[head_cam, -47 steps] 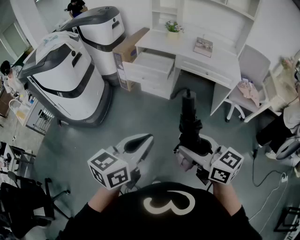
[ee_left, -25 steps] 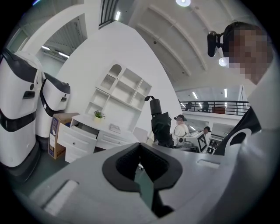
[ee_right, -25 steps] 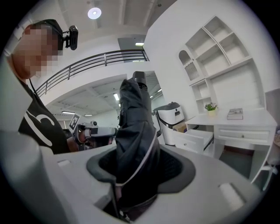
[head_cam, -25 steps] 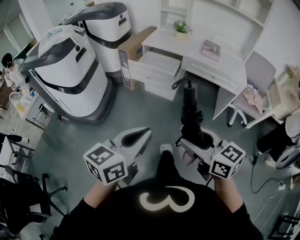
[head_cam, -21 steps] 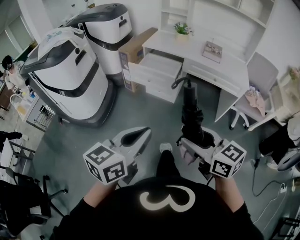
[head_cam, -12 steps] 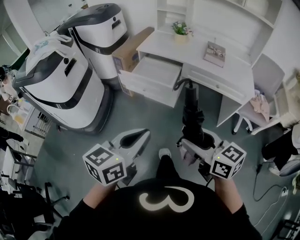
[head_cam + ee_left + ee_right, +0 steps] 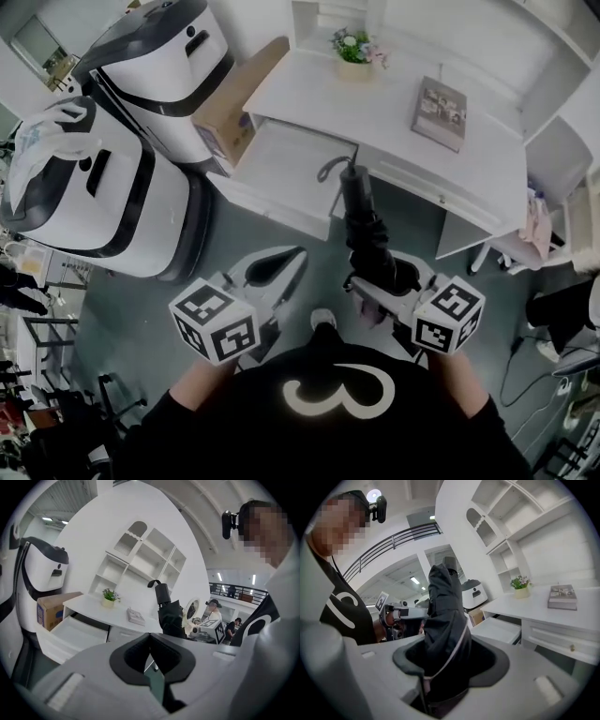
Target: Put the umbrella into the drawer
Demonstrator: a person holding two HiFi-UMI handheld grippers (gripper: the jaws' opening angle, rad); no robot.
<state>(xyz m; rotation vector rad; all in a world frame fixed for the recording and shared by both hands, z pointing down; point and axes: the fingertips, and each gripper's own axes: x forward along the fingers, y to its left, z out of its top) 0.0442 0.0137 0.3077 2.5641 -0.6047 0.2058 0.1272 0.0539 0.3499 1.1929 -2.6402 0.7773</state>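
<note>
The left tool (image 7: pixel 281 265) is pinched shut and empty, level with its partner. Ahead of it the open drawer (image 7: pixel 281 164) juts out from under the counter (image 7: pixel 375 103). The right tool (image 7: pixel 380 277) clamps the folded black umbrella (image 7: pixel 361 220), handle pointing forward. It seems best to carry the umbrella over the drawer, align it lengthwise, lower it, then release. Since the earlier frames, drawer and counter have drawn much nearer; the grip looks unchanged.
</note>
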